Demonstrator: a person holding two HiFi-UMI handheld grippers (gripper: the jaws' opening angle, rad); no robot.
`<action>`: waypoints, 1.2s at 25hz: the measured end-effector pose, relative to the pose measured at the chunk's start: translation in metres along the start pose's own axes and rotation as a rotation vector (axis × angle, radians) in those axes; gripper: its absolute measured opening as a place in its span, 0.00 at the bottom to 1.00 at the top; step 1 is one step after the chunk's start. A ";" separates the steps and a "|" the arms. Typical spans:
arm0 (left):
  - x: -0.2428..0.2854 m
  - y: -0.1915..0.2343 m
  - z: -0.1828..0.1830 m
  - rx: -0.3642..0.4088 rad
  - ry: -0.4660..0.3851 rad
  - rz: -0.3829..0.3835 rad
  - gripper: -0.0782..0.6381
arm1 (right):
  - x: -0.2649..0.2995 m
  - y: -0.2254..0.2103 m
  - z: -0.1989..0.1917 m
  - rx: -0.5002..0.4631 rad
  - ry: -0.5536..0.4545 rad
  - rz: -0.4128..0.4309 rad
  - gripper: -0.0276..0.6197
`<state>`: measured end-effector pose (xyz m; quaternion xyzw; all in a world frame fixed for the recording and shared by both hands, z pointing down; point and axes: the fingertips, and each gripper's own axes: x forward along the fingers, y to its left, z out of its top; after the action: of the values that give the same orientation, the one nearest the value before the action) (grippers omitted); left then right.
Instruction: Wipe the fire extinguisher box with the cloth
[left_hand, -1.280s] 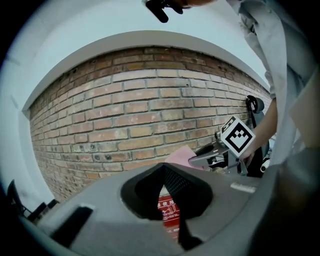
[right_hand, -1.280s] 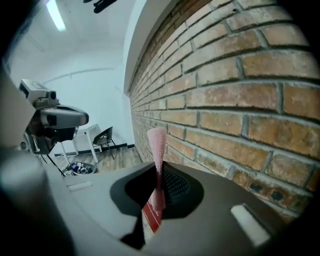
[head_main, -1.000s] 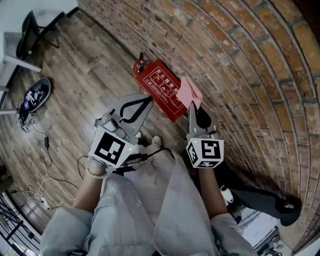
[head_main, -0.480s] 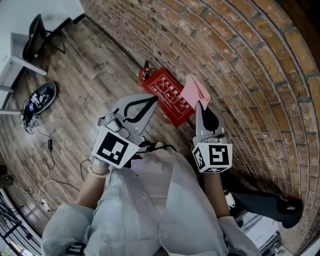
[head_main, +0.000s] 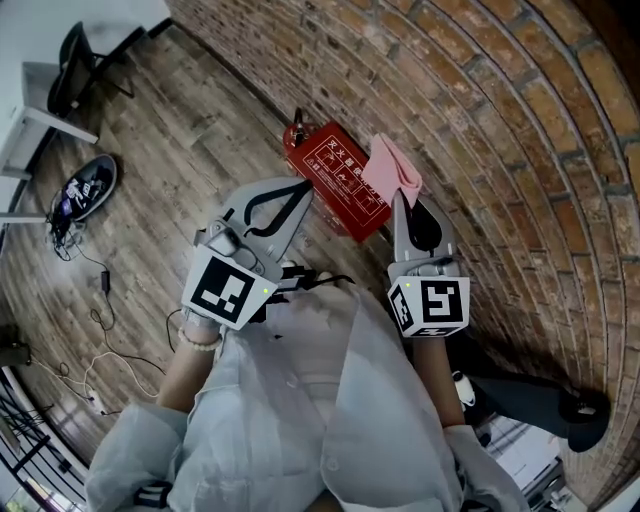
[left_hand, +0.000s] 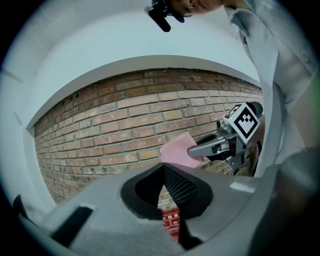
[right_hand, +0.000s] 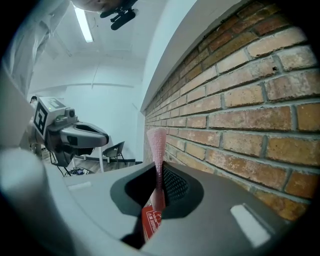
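Right at the foot of the brick wall (head_main: 480, 110) the red fire extinguisher box (head_main: 335, 178) lies on the wooden floor (head_main: 190, 150), one long edge close along the bricks. A red extinguisher (head_main: 296, 136) sits just beside its far end. The pink cloth (head_main: 392, 168) hangs over the box's wall-side corner; I cannot tell whether it touches the box.

The right gripper (head_main: 398, 200) has its fingers clenched on the cloth. In its own view the fabric stands up as a thin pink strip (right_hand: 157, 150) pinched between them, with the box's label (right_hand: 150, 220) below. The left gripper (head_main: 303, 190) is beside the box's near edge with its fingers pressed together and nothing between them.

On the wall side there is little room, since the bricks rise straight up from the box. On the other side the boards are open. A chair (head_main: 68, 65) and a white desk (head_main: 45, 120) stand well apart at the far left. A dark bundle (head_main: 85, 188) and loose cables (head_main: 100, 290) lie on the floor nearby. A black object (head_main: 545, 405) rests by the wall behind the person.
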<state>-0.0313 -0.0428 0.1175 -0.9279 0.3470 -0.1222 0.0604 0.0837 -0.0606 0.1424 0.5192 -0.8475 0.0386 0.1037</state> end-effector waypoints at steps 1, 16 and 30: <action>0.000 0.000 -0.001 -0.003 0.003 0.002 0.09 | 0.000 0.001 -0.001 0.000 0.002 0.002 0.07; -0.003 0.002 -0.010 -0.015 0.013 0.017 0.09 | 0.001 0.005 -0.008 0.015 0.022 0.013 0.07; -0.007 0.002 -0.016 -0.032 0.028 0.031 0.09 | -0.002 0.013 -0.013 -0.058 0.047 0.023 0.07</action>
<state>-0.0420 -0.0398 0.1308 -0.9215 0.3640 -0.1285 0.0429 0.0746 -0.0505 0.1552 0.5052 -0.8514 0.0273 0.1381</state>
